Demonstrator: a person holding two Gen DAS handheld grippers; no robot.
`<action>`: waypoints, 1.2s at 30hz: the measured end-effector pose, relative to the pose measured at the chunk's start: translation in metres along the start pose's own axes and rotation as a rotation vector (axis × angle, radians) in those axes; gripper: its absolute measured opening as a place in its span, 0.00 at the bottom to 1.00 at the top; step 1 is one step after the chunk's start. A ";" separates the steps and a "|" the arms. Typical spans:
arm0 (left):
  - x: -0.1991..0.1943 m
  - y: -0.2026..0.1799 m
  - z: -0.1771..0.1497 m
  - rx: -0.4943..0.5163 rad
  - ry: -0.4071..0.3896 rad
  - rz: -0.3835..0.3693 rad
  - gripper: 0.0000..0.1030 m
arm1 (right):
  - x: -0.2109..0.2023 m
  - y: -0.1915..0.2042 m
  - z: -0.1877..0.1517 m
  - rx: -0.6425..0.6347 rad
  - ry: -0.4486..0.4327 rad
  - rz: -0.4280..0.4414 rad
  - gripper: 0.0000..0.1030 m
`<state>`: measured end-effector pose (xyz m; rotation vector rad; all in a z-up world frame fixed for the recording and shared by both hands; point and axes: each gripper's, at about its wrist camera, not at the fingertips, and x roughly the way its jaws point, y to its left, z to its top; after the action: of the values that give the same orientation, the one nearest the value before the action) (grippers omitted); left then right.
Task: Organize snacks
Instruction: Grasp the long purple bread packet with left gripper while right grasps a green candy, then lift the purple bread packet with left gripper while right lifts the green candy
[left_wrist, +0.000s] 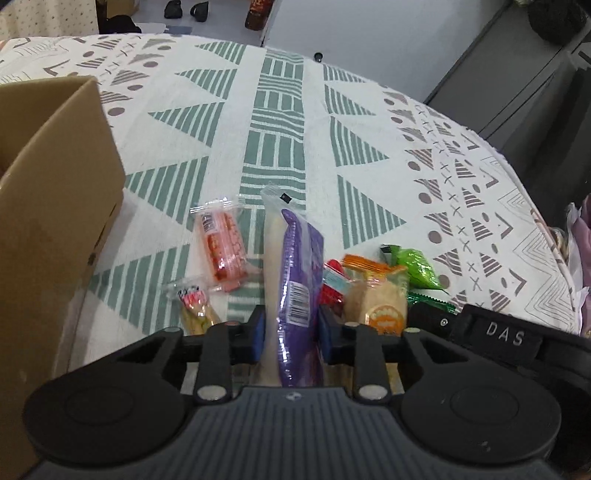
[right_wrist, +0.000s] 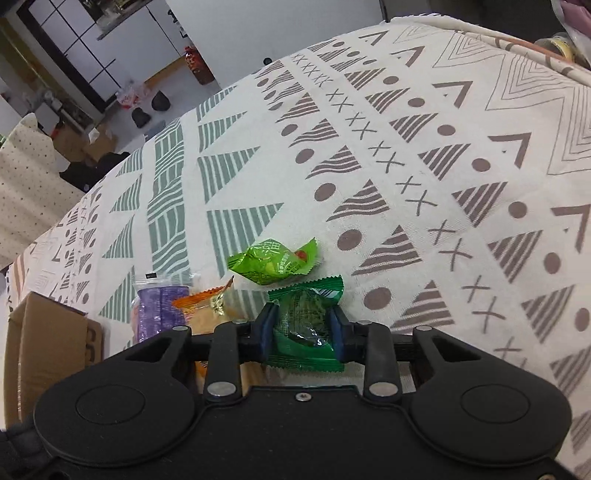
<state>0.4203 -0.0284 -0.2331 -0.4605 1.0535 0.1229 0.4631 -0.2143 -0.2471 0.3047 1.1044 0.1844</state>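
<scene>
Long purple-and-white plastic snack packet (left_wrist: 295, 295) is clamped in left gripper (left_wrist: 291, 334); dark green foil sachet (right_wrist: 304, 325) is pinched in right gripper (right_wrist: 303, 332). Brown cardboard box (left_wrist: 55, 192) is stood at left; patterned tablecloth (left_wrist: 369, 122) beyond is left bare.

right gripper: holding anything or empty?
Holding. The right gripper is shut on the dark green packet; both blue pads press its sides. The light green packet lies free beyond.

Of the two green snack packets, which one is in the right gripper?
The dark green packet, clamped by the right gripper; the bright lime-green packet lies free beyond.
</scene>
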 end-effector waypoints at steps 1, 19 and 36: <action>-0.003 0.000 -0.002 -0.007 -0.003 0.000 0.25 | -0.004 0.000 0.002 0.005 -0.011 -0.005 0.29; -0.115 0.023 -0.040 -0.033 -0.150 -0.087 0.21 | -0.126 0.022 -0.055 0.028 -0.276 0.050 0.29; -0.240 0.046 -0.056 -0.055 -0.295 -0.121 0.21 | -0.219 0.069 -0.069 -0.045 -0.422 0.239 0.29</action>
<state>0.2413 0.0177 -0.0636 -0.5368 0.7327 0.1089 0.3049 -0.2040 -0.0677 0.4137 0.6435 0.3398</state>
